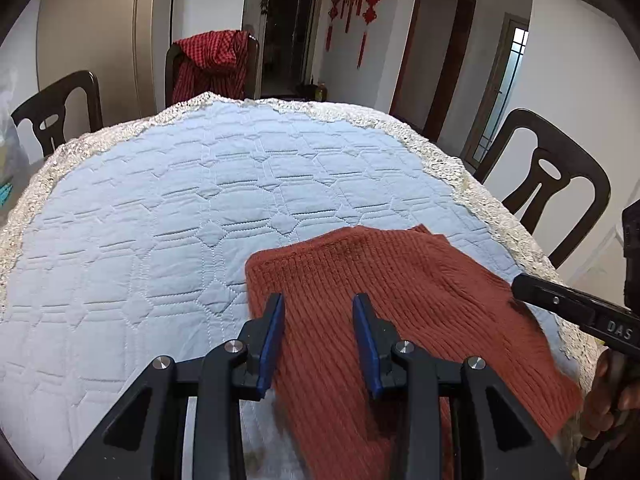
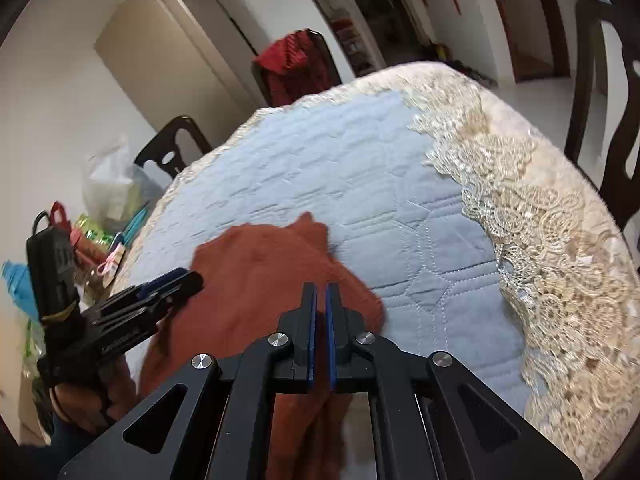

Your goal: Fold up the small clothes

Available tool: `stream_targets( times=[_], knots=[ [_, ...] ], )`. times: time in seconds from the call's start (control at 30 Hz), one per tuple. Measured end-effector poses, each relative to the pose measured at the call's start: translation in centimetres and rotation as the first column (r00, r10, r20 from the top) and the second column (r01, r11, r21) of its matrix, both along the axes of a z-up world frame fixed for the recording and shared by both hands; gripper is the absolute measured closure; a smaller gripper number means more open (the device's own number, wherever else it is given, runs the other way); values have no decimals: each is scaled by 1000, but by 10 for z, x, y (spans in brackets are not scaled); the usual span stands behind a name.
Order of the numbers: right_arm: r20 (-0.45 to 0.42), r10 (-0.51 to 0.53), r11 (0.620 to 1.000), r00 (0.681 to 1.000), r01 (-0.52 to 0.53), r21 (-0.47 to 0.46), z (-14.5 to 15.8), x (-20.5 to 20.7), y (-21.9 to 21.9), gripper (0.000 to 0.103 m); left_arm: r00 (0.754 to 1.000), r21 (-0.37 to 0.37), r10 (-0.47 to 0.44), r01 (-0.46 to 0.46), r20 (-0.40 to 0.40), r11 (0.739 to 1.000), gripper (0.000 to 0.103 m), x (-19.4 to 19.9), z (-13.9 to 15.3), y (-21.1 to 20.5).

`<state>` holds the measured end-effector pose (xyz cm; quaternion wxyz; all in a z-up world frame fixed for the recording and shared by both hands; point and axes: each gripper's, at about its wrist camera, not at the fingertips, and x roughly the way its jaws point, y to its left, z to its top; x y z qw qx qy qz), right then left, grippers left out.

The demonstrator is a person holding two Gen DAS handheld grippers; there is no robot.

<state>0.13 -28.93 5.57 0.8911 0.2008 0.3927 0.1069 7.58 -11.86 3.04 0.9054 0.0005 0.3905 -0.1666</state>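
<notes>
A rust-red knitted garment (image 1: 400,276) lies flat on the blue quilted table cover (image 1: 160,220), near the front right. My left gripper (image 1: 318,300) hovers over the garment's left part, jaws apart with only the knit showing beneath them. My right gripper (image 1: 520,282) comes in from the right, its tip at the garment's right edge. In the right wrist view the same garment (image 2: 260,276) lies under my right gripper (image 2: 320,286), whose blue pads stand almost together with no cloth seen pinched. The left gripper (image 2: 176,280) reaches over the garment's left edge, held by a hand.
Cream lace trim (image 2: 540,240) rims the round table. Dark wooden chairs (image 1: 552,184) stand around it; the far chair carries a red checked garment (image 1: 212,60). Bags and packets (image 2: 104,208) are piled beside the table's left side.
</notes>
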Motion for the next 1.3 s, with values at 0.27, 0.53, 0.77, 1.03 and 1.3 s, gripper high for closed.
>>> stream_targets(
  times=[0.27, 0.53, 0.77, 1.03, 1.3],
  knots=[
    [71, 101, 991, 992, -94, -92, 20, -38, 30, 99, 999, -1, -18, 18, 44, 1000, 65, -30, 14, 4],
    [73, 167, 976, 983, -154, -155, 18, -60, 46, 99, 998, 1, -32, 32, 51, 999, 65, -61, 12, 8],
    [32, 176, 968, 984, -167, -189, 1, -79, 41, 99, 996, -15, -69, 70, 50, 997, 65, -91, -1, 13],
    [12, 164, 971, 986, -159, -177, -15, -78, 40, 102, 998, -63, -69, 69, 12, 996, 59, -87, -15, 19],
    [10, 165, 981, 986, -163, -108, -5, -80, 33, 99, 998, -113, -55, 54, -8, 992, 57, -86, -5, 29]
  ],
)
